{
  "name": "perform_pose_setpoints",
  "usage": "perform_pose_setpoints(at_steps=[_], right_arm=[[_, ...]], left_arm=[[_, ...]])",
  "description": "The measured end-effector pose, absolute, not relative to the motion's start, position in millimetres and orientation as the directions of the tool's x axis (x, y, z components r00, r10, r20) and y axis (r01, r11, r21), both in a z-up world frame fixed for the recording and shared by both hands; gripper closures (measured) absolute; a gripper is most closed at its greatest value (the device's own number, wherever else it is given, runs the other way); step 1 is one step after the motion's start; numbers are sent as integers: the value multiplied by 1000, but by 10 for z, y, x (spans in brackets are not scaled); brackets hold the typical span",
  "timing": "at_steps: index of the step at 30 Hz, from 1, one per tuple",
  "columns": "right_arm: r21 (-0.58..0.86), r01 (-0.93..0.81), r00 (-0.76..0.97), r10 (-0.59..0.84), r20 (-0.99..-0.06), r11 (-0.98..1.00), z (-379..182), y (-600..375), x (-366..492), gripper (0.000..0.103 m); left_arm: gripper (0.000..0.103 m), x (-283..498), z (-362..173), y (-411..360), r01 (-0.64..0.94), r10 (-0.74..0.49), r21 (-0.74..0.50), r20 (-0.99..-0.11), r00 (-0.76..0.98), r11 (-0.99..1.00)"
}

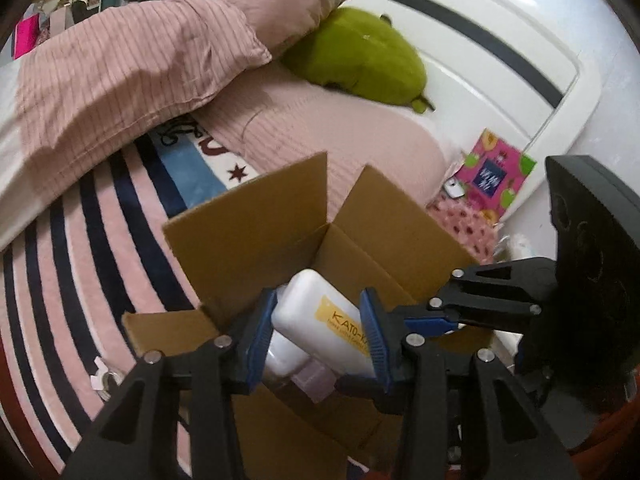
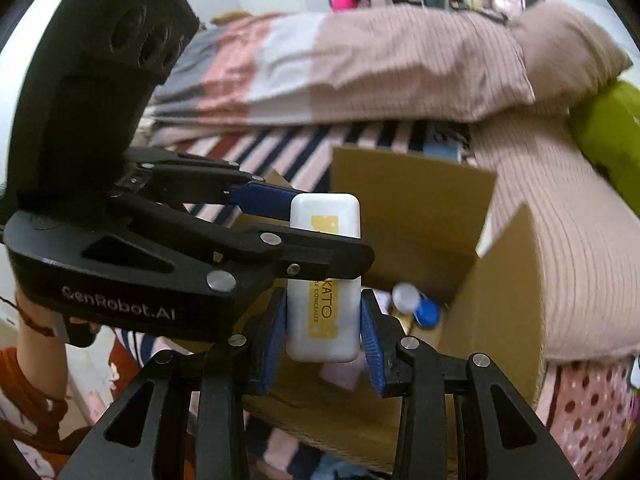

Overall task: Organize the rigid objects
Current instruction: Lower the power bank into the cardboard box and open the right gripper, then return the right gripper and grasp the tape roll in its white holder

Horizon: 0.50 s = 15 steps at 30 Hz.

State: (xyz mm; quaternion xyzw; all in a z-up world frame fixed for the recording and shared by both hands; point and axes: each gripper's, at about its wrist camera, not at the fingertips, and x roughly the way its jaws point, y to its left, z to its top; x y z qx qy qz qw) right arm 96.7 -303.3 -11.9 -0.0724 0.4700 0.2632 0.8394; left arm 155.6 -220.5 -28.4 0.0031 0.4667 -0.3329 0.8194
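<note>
Both grippers on white bottle (image 2: 324,280) above open box (image 2: 416,216). Left gripper (image 1: 320,332) pads against bottle sides; right gripper (image 2: 324,332) likewise. Step: handover or lowering. Next, probably: one releases, other lowers bottle inside.

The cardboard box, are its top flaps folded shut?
No, the cardboard box has its flaps standing open, showing its inside below the white bottle.

- A home bedroom.
- A bed (image 1: 100,216) with a striped blanket, pink pillows (image 1: 132,76) and a green plush toy (image 1: 360,56).
- A white headboard (image 1: 480,40) behind.
</note>
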Motion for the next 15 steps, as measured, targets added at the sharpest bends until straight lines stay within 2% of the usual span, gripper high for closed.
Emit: perform_pose_setpoints(at_steps=[1, 3, 5, 7, 15], right_arm=[[125, -504, 413, 365, -834, 855, -144, -3031, 983, 72], [117, -499, 399, 348, -848, 858, -183, -3037, 984, 70], [119, -501, 393, 348, -851, 857, -197, -3029, 972, 65], [105, -508, 404, 343, -848, 855, -166, -3030, 918, 61], [91, -587, 463, 426, -777, 804, 152, -2581, 659, 61]], left_arm=[[56, 1556, -294, -2220, 546, -529, -291, -775, 346, 785], [39, 1539, -259, -2196, 545, -522, -276, -769, 369, 792], [34, 1513, -202, -2111, 539, -524, -273, -757, 391, 797], [33, 1480, -152, -2007, 529, -519, -266, -748, 414, 806], [29, 1192, 137, -1101, 403, -435, -222, -690, 579, 888]])
